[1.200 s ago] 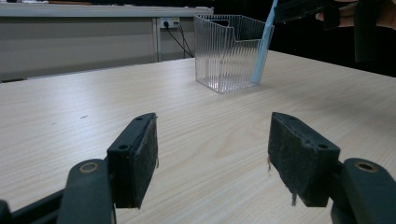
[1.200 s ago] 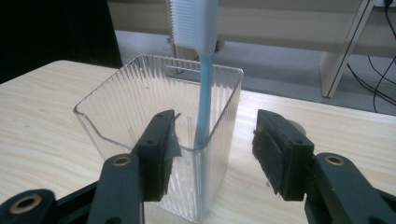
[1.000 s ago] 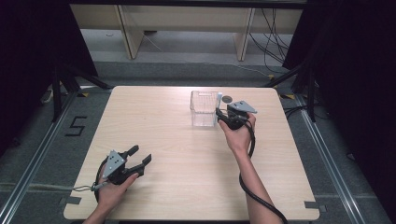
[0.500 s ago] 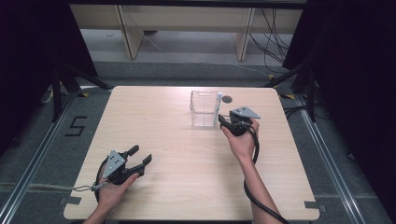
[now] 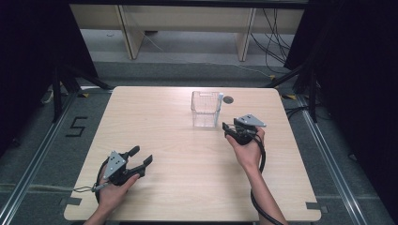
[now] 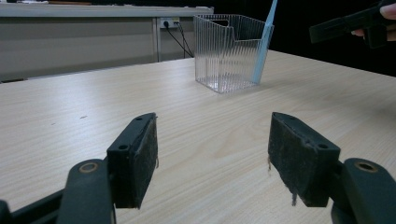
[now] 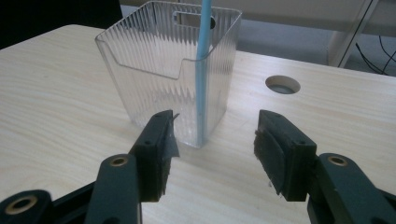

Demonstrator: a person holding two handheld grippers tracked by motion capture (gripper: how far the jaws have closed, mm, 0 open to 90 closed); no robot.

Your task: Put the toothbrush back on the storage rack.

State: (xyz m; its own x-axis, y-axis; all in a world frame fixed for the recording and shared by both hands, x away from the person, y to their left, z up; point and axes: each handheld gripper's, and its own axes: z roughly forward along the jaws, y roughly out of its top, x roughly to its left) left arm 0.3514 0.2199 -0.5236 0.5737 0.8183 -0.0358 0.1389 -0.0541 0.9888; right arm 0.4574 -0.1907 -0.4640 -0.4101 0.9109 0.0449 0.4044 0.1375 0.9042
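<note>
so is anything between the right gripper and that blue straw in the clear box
Nothing visible. The right gripper is open, facing the blue straw in the clear box, with bare table between them.

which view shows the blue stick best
The right gripper view: the blue stick is close and sharp, standing at the near corner of the clear bin. The left gripper view shows it farther off, leaning. The high view shows only a thin pale sliver.
</note>
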